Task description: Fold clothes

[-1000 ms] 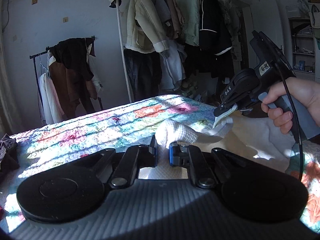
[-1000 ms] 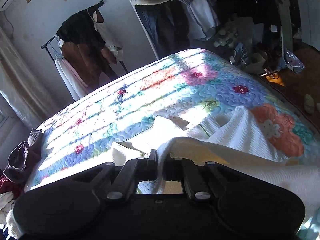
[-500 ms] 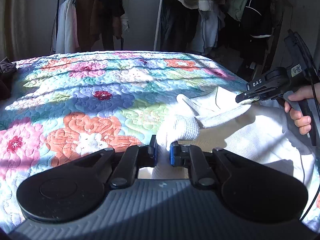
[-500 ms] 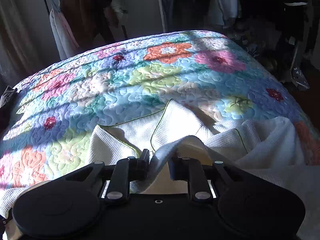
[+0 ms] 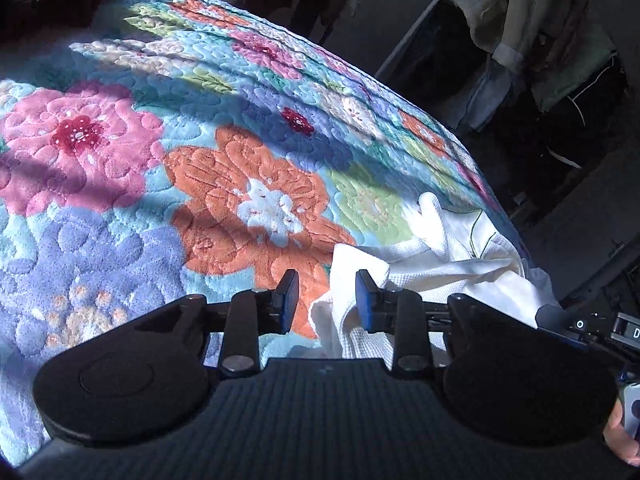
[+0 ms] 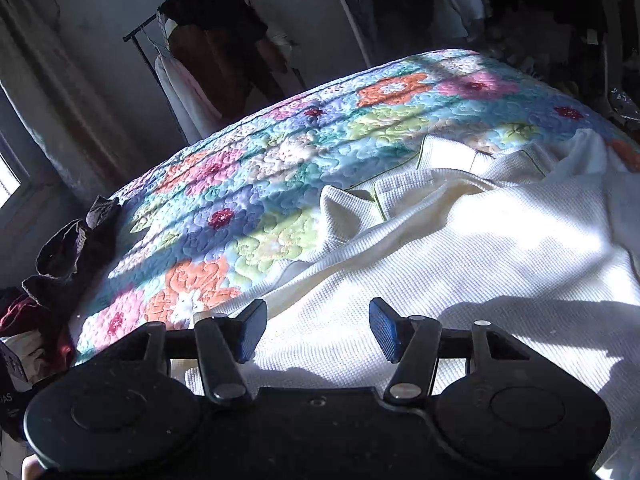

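A cream waffle-knit garment (image 6: pixel 440 240) with thin green piping lies spread on the flowered quilt (image 6: pixel 280 152), its collar toward the far side. My right gripper (image 6: pixel 318 332) hangs just above it, its jaws opening wide with nothing pinched between them. In the left wrist view a corner of the same garment (image 5: pixel 440 256) is bunched at the quilt's (image 5: pixel 160 160) near right. My left gripper (image 5: pixel 327 300) is opening: a fold of the cloth lies between the blue pads against the right one, and the left pad stands clear of it.
A heap of dark clothes (image 6: pixel 72 248) and a red piece (image 6: pixel 24 316) lie at the bed's left end. A clothes rack (image 6: pixel 208 40) stands behind the bed, and hanging coats (image 5: pixel 540 40) lie past its right edge. Part of the other gripper (image 5: pixel 580 324) shows low right.
Both grippers were shut on the raised garment and have come down and opened. The cloth now lies on the quilt. The left view has rolled and dropped toward the bed.
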Demonstrator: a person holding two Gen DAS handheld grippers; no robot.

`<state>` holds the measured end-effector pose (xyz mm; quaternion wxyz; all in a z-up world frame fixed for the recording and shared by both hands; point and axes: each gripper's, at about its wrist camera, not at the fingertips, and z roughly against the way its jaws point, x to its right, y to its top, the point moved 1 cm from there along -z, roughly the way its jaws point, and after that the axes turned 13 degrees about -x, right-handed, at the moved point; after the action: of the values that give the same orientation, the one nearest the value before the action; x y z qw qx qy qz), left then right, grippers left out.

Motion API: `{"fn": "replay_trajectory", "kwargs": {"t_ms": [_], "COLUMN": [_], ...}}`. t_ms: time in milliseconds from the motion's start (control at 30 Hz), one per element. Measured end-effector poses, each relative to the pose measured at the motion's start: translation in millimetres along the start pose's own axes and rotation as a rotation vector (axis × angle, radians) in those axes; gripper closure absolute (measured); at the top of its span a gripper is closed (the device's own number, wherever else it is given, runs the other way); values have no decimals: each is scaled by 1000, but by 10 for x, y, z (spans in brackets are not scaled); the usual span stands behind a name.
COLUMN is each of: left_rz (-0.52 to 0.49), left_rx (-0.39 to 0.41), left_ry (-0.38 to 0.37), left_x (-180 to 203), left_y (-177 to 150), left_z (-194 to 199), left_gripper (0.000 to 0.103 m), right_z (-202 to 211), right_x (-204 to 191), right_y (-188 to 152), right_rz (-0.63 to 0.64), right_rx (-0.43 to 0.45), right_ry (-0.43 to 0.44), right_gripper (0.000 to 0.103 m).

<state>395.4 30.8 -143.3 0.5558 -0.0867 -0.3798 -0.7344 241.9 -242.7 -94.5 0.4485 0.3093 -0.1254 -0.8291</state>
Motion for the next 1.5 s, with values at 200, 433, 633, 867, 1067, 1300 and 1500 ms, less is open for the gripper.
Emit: {"fn": "replay_trajectory", "kwargs": {"t_ms": [200,433,633,867,1067,1300,1500], "left_rz": [-239,-288,-418,-330,-306,-289,-253], "left_rx": [-20,-60,15,-27,-29,-110,-194], "left_ry": [103,59,183,389,341,191,134], "left_x": [257,382,589,341,422,630,670], "left_y": [-110,-213,-140,-152,-183,-524,-651], "left_z": [72,-324,-353,-467,-204,219,76], "left_gripper": [68,76,99,100,98,60,60], "right_z": [-453,-392,-396,-439,-436,107,356], "right_x": [-581,-643,-440,-393,-342,-159,-34], "right_y": [-571,-763,-916,-961,-920,-1035,-1450], "right_rz": [395,470,360,367,273,105,70], "right_rx": [-189,-265,-242,-244,-213,-73,-85], "right_ry": [-110,-97,4,55,69,23,-77], "right_gripper": [41,41,38,38,38,38,38]}}
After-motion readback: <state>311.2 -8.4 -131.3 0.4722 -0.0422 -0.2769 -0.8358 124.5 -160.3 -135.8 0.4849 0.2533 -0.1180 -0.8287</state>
